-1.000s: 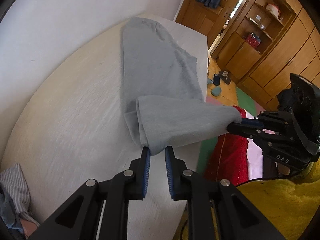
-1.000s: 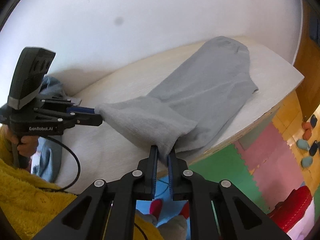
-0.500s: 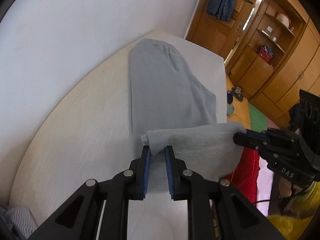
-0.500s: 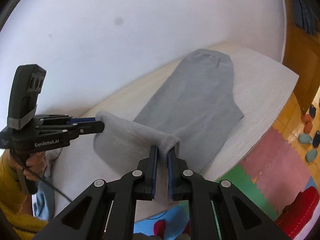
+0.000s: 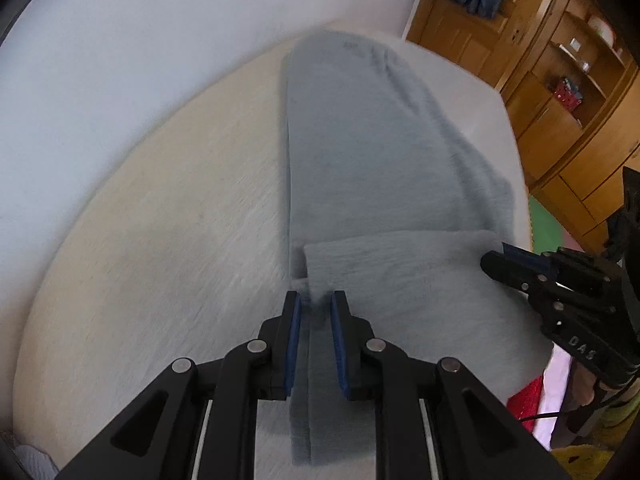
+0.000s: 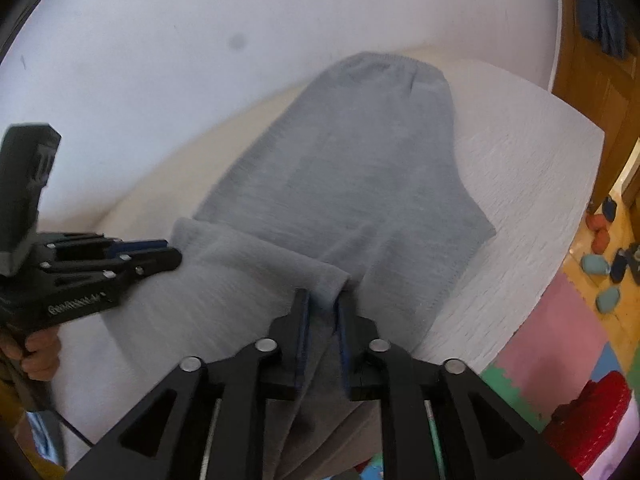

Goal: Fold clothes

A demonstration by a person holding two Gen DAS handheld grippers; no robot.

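On the white counter [image 5: 160, 264] in front of me lie the grey trousers [image 5: 360, 152], with the waist at the far end near the wall and the leg end doubled over towards it. I am in the middle of this fold: my left tongs [image 5: 313, 304] have one corner of the turned-over part between the blue pads, with only a narrow gap, and they seem to pinch the cloth. My right tongs [image 6: 320, 300] are at the other corner; their jaws are opening now and the cloth is between them, but it no longer looks squeezed. I think the next move is to let both corners go and lift the tongs away straight, so the layer stays flat, and then to take the new folded edge for one more fold. The right side of the trousers lies close to the counter edge, so I must not push the cloth that way. To the left, beside the wall, the counter has much free room.
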